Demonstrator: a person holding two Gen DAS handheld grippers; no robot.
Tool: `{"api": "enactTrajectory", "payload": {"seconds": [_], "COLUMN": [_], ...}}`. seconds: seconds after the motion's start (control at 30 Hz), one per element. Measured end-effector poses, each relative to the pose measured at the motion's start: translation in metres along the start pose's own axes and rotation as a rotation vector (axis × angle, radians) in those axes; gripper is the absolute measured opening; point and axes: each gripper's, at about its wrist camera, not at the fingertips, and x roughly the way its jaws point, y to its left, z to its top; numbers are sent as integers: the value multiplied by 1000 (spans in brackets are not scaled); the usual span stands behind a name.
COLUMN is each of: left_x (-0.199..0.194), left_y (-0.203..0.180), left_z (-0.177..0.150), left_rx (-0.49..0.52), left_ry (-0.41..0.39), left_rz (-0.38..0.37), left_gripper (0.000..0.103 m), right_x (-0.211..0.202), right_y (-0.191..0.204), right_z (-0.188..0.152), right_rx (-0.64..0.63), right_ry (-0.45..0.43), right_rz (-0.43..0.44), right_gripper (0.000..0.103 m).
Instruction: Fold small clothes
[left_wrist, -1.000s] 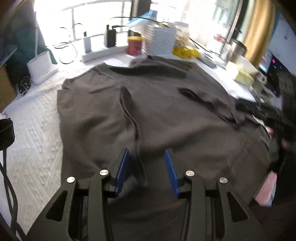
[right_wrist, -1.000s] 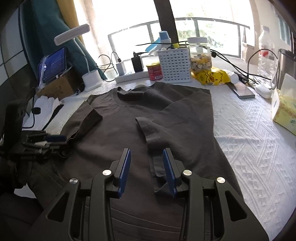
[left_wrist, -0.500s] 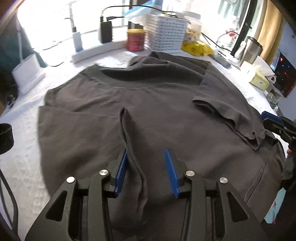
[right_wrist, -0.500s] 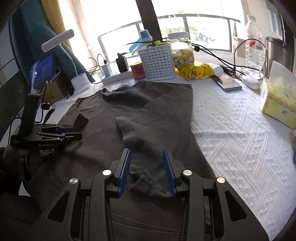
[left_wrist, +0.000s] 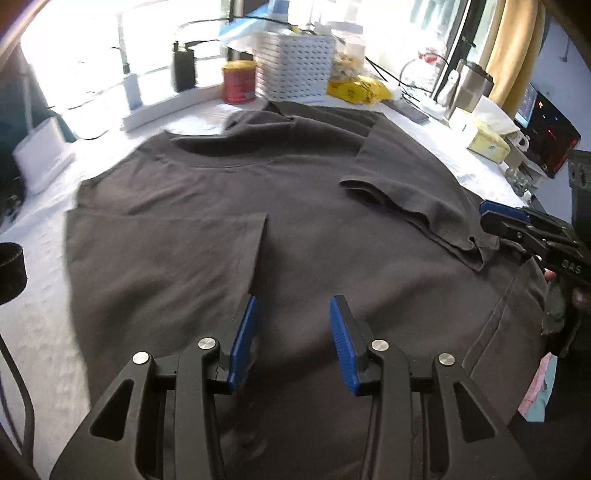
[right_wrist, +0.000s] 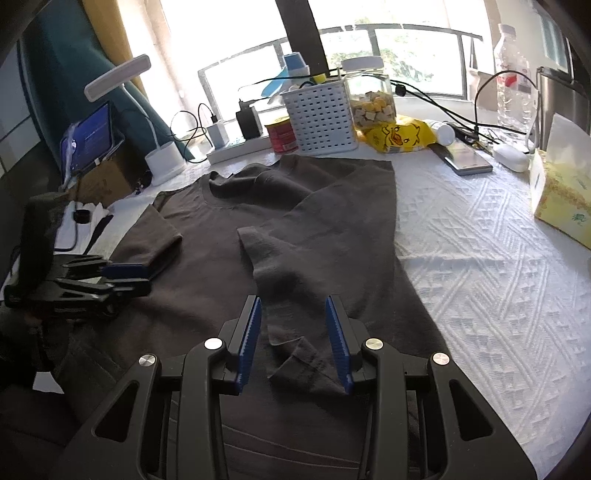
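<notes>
Dark grey cotton, soft and limp: the T-shirt (left_wrist: 295, 229) lies spread face-up on the white quilted table (right_wrist: 480, 266), collar toward the window clutter, both side edges already turned in over the body with the sleeves on top. Cloth like this is light and will sag, drag and crease if lifted from one point, so I judge it best taken at two matching spots along an edge, probably the hem corners nearest the person, and carried over toward the collar together.

Over the shirt's lower middle, the left claw (left_wrist: 293, 332) hangs tilted steeply downward, its blue pads partly open with only flat fabric below them; nothing is pinched. The edge of the folded left flap runs up from just beside its left pad.

Pointing less steeply, the right claw (right_wrist: 293, 332) has its pads likewise partly apart. The rumpled tip of the folded-in right sleeve (right_wrist: 295, 354) lies between and under them, but the pads do not press on it.

Each claw shows at the edge of the other's view, low and close to the shirt's sides.
</notes>
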Motion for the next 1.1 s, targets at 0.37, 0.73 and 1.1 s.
{"api": "enactTrajectory", "payload": {"seconds": [0.37,0.73,1.1], "left_x": [-25,-26,-50], "left_y": [15,-3,-12], "left_z": [-37,-65,-83], "left_rx": [-83,-49,-40], "left_ry": [-38,-23,-85], "left_rz": [-2,-38,-10], "left_gripper": [40,40,40], "right_x": [3,-15,-44], "right_y": [29,44,57], "right_z": [-3,-18,-39], "right_rx": [-49,-69,-79], "right_ry": [2,-7,-48], "right_rz": [34,8,-13], "right_gripper": [38,38,38]}}
